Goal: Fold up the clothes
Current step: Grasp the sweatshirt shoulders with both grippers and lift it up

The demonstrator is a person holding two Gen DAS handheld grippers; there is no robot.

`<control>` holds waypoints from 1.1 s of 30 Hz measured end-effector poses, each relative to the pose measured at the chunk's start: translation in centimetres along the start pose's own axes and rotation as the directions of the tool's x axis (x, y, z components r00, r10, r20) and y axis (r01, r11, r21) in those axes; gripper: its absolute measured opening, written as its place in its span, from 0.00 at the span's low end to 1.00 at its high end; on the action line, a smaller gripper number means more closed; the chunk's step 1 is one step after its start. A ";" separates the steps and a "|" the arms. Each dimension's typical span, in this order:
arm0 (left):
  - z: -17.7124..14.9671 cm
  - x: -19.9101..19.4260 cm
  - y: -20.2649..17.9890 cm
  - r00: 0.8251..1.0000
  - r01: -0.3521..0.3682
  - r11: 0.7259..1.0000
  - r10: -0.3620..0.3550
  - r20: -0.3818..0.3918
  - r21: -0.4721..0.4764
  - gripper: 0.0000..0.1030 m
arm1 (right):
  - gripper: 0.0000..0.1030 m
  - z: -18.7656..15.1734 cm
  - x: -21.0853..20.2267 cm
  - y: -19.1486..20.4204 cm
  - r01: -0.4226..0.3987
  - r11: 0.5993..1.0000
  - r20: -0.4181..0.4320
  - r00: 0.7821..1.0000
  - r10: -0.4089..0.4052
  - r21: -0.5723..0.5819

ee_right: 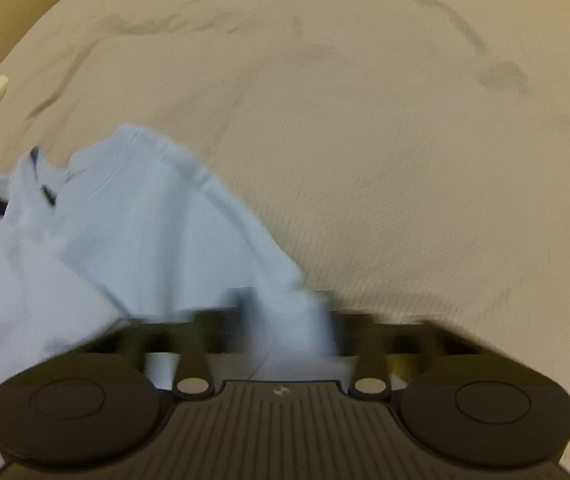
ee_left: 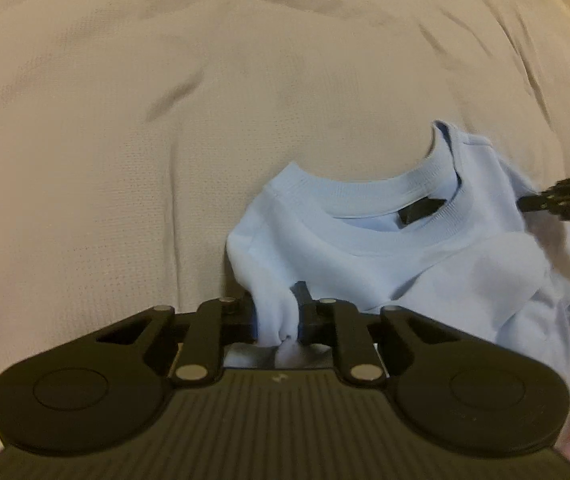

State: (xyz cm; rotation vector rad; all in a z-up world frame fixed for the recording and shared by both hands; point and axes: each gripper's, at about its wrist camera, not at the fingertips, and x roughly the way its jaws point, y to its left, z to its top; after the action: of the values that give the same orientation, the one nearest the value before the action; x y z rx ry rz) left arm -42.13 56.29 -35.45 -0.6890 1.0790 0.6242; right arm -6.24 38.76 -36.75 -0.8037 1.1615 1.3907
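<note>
A light-blue T-shirt point(ee_left: 385, 248) is pinched at each shoulder by the low-held left gripper point(ee_left: 279, 320) and right gripper point(ee_right: 289, 316), its black neck label point(ee_left: 421, 211) being sharply shown only in the left view.

shirt point(ee_left: 365, 248): soft matt knit cloth (ribbed collar) | sheet point(ee_left: 125, 160): matt textured weave | left tool point(ee_left: 277, 320): matt black plastic

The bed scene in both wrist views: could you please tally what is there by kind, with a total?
Shirts: 1, the light blue shirt
Grippers: 2, the left gripper and the right gripper, each shut on the shirt
Bedsheets: 1, the cream sheet under it all
Total: 4
</note>
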 end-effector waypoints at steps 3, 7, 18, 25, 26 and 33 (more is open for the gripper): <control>-0.5 -3.1 -1.8 0.995 -0.055 0.996 0.049 0.090 0.069 0.11 | 0.07 -1.6 -3.0 1.5 0.086 0.996 0.099 0.992 -0.083 -0.025; -1.3 -9.4 -3.8 0.968 -0.113 0.990 0.091 0.234 0.081 0.11 | 0.07 -4.2 -10.7 3.7 0.195 0.980 0.297 0.934 -0.201 0.050; -5.6 -34.1 -11.6 0.690 -0.178 0.984 0.142 0.710 -0.024 0.11 | 0.07 -13.2 -34.8 12.4 0.304 0.947 0.747 0.605 -0.276 0.104; -15.3 -45.2 -13.2 0.578 0.123 0.986 0.024 0.816 -0.116 0.11 | 0.07 -21.5 -47.0 15.6 0.286 0.958 0.905 0.407 -0.120 -0.002; -16.6 -45.7 -13.5 0.582 0.146 0.980 0.023 0.813 -0.132 0.11 | 0.07 -22.7 -48.1 15.7 0.283 0.959 0.912 0.395 -0.106 -0.012; -24.3 -47.8 -17.9 0.563 0.085 0.975 0.125 0.817 -0.207 0.07 | 0.07 -30.6 -54.3 17.2 0.309 0.948 0.947 0.320 -0.029 -0.075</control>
State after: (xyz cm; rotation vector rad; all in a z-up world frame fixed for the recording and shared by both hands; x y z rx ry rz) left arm -59.08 20.60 5.01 -0.4676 0.1092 0.9729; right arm -18.05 -5.68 8.73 -0.1182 -0.0608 1.4646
